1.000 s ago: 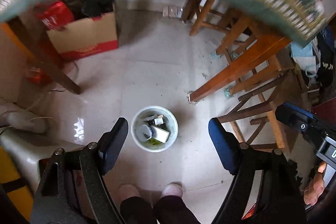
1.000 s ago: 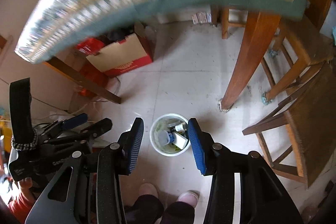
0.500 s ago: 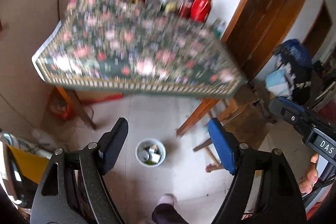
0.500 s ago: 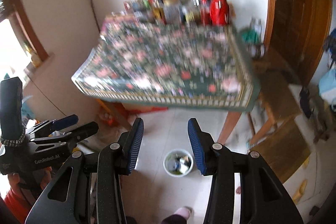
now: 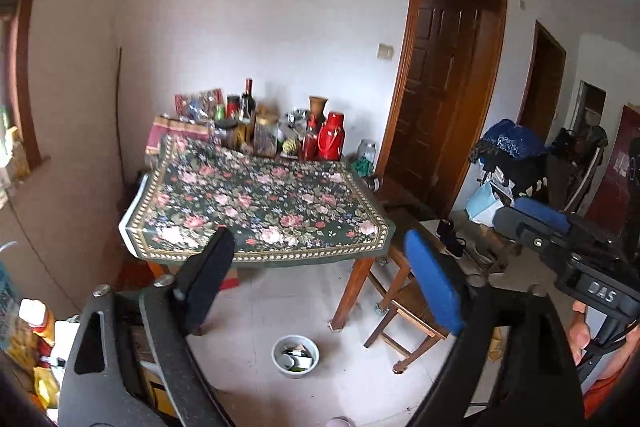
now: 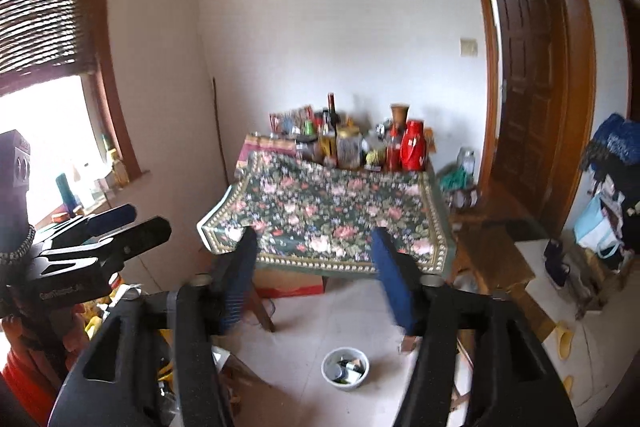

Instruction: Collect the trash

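Both the left tool (image 5: 318, 273) and the right tool (image 6: 314, 273) are held wide open and empty. Trash is seen gathered in the bin (image 5: 295, 355) on the floor; the worktop (image 5: 256, 203) front looks cleared, so little seems left.

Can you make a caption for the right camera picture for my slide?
Open right gripper raised above a small white trash bin before a floral-clothed wooden table.

Floral cloth (image 5: 256, 211) covers the surface, with a whole crowd of bottles and jars along its far edge by the wall, including a red thermos (image 5: 331, 142). A wooden chair (image 5: 404, 311) sits at the near right corner, and there's a brown door (image 6: 524, 83) further right.
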Demonstrator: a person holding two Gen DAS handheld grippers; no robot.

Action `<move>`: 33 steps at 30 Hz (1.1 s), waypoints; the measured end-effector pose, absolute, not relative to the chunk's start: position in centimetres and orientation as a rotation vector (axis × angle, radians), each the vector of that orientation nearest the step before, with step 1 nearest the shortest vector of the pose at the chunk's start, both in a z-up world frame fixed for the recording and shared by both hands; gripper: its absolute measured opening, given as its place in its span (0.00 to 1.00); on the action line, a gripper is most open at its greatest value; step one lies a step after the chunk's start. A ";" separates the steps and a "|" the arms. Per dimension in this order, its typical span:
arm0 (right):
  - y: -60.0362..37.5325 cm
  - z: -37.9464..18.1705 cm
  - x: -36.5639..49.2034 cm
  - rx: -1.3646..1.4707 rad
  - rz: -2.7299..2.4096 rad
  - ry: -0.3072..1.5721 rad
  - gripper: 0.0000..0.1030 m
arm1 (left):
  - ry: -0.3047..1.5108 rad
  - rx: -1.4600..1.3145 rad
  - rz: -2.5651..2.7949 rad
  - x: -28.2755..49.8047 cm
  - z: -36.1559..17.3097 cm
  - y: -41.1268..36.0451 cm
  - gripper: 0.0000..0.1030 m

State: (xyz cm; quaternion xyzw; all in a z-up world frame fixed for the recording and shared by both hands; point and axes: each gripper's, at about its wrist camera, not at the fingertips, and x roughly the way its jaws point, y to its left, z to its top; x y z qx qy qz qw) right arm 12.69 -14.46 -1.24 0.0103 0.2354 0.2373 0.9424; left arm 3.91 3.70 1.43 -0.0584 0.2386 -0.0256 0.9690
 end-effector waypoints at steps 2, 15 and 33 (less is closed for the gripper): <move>-14.5 -0.8 11.5 0.020 0.479 0.452 0.77 | 0.469 -0.115 -0.047 2.2 1.9 3.7 0.92; -14.2 -0.2 8.1 -0.026 0.474 0.425 0.83 | 0.424 -0.125 -0.056 -2.0 3.0 3.6 0.92; -14.8 -0.6 7.5 -0.022 0.473 0.461 0.83 | 0.430 -0.126 -0.056 -2.2 2.8 3.4 0.92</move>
